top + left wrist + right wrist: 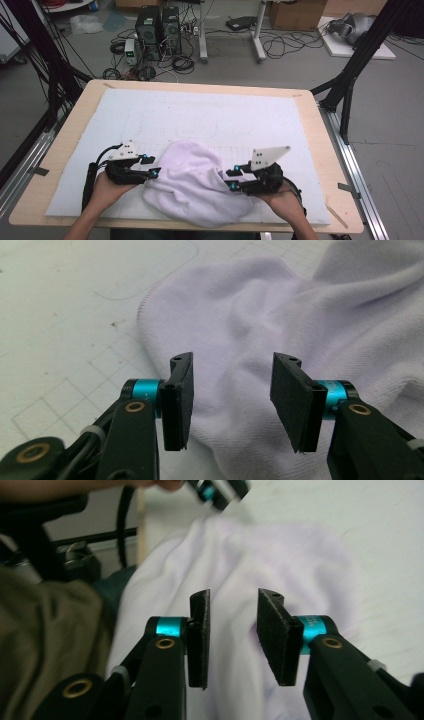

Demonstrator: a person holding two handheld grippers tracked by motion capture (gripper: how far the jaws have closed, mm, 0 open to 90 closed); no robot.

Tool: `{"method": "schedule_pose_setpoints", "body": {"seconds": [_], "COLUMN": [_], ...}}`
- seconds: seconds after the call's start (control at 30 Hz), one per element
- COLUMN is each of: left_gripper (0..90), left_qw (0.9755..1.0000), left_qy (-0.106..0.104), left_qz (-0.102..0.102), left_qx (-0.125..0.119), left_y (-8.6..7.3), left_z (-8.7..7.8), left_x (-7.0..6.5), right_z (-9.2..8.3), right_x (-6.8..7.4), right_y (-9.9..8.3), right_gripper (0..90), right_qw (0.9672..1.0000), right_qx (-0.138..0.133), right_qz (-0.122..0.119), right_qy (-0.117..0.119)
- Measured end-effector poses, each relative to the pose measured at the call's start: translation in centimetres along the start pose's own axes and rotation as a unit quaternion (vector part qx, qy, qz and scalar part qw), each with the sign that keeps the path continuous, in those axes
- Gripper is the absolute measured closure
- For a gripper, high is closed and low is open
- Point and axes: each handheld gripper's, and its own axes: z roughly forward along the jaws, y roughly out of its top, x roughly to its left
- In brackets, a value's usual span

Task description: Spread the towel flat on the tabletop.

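Both grippers sit with jaws partly open and nothing pinched: left gripper (151,166) at the towel's (192,182) left edge, right gripper (230,179) at its right edge. Towel's bunched up between them on the mat (210,112), so each is about equally close.

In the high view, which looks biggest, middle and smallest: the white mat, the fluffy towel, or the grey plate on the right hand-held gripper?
1. White mat, covering most of the table.
2. Towel, bunched near the front edge.
3. Grey plate, far smaller than the towel.
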Motion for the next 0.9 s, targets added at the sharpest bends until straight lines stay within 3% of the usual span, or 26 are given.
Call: {"method": "schedule_pose_setpoints", "body": {"seconds": [0.1, 0.2, 0.27, 0.43, 0.63, 0.7, 0.77, 0.8, 0.9], "left_gripper": [51.2, 48.8, 46.3, 46.8, 57.4, 65.3, 78.1, 84.3, 86.5], "left_qw": [0.9999, 0.9997, 0.9995, 0.9991, 0.9982, 0.9976, 0.9979, 0.9979, 0.9976], "left_qy": [0.011, 0.024, 0.029, 0.036, 0.022, 0.021, 0.013, 0.019, 0.030], "left_qz": [-0.001, -0.001, -0.004, -0.014, -0.021, -0.017, -0.017, -0.010, -0.004], "left_qx": [0.008, 0.012, 0.009, 0.019, 0.051, 0.063, 0.061, 0.062, 0.063], "left_y": [-0.3, -0.5, -0.5, -0.5, -0.9, -1.0, -0.9, -0.8, -0.1], "left_z": [0.2, 0.4, 0.5, 1.7, 3.7, 4.0, 4.0, 4.0, 3.7], "left_x": [0.3, 0.5, 0.6, 1.4, 2.2, 2.3, 2.3, 2.2, 2.2], "right_z": [1.5, 3.6, 5.0, 8.2, 10.4, 11.0, 11.4, 11.5, 10.9], "right_x": [-2.1, -4.3, -5.8, -8.2, -10.5, -10.8, -10.9, -10.9, -10.7], "right_y": [1.6, 2.0, 1.7, 0.8, -0.8, -1.2, -1.3, -1.3, -0.8], "right_gripper": [61.9, 59.1, 57.6, 55.9, 54.2, 61.8, 79.8, 84.7, 86.3], "right_qw": [0.9998, 0.9994, 0.9995, 0.9977, 0.9929, 0.9913, 0.9907, 0.9910, 0.9934], "right_qx": [0.006, 0.021, 0.021, 0.053, 0.089, 0.102, 0.117, 0.120, 0.098], "right_qz": [-0.010, -0.008, 0.013, 0.031, 0.069, 0.072, 0.062, 0.054, 0.056], "right_qy": [-0.018, -0.026, -0.017, -0.026, -0.038, -0.042, -0.034, -0.025, -0.020]}}
